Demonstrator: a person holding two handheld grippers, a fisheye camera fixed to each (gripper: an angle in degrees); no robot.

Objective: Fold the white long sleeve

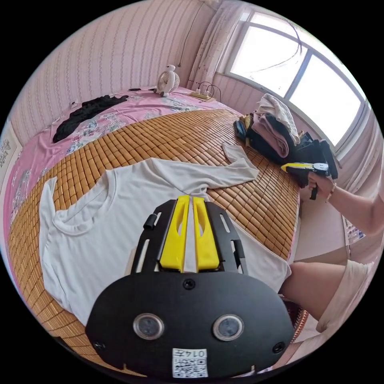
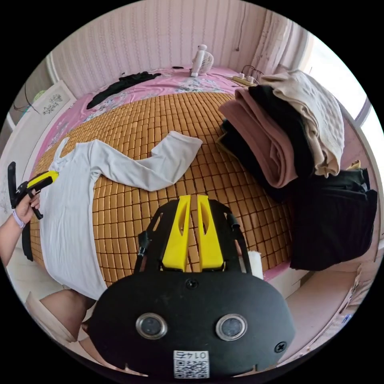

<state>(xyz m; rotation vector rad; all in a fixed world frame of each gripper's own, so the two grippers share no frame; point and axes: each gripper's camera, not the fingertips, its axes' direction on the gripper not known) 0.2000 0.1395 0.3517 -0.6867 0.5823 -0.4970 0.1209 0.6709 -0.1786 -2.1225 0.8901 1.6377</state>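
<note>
Shirt (image 1: 100,240) flat, label unreadable.

My left camera looked across the shirt (image 1: 120,224) from close above; my right faced the mat (image 2: 168,120) beside the pile (image 2: 288,132). Both saw the bed.

1 white long-sleeve shirt (image 1: 120,224) is lying spread on 1 bamboo mat (image 1: 168,136), with 2 sleeves showing. 1 pile of folded clothes (image 2: 288,132) is sitting at the mat's edge; at least 4 pieces are showing in it, cream, pink and 2 black, though the exact count is hard to tell. 1 black garment (image 1: 86,112) is lying on 1 pink sheet (image 1: 132,106). 1 small fan (image 1: 168,80) and 1 power strip (image 1: 202,95) are sitting near the wall. 2 grippers are showing, the left gripper (image 1: 190,202) and the right gripper (image 2: 194,200), each carrying 2 yellow jaws.
</note>
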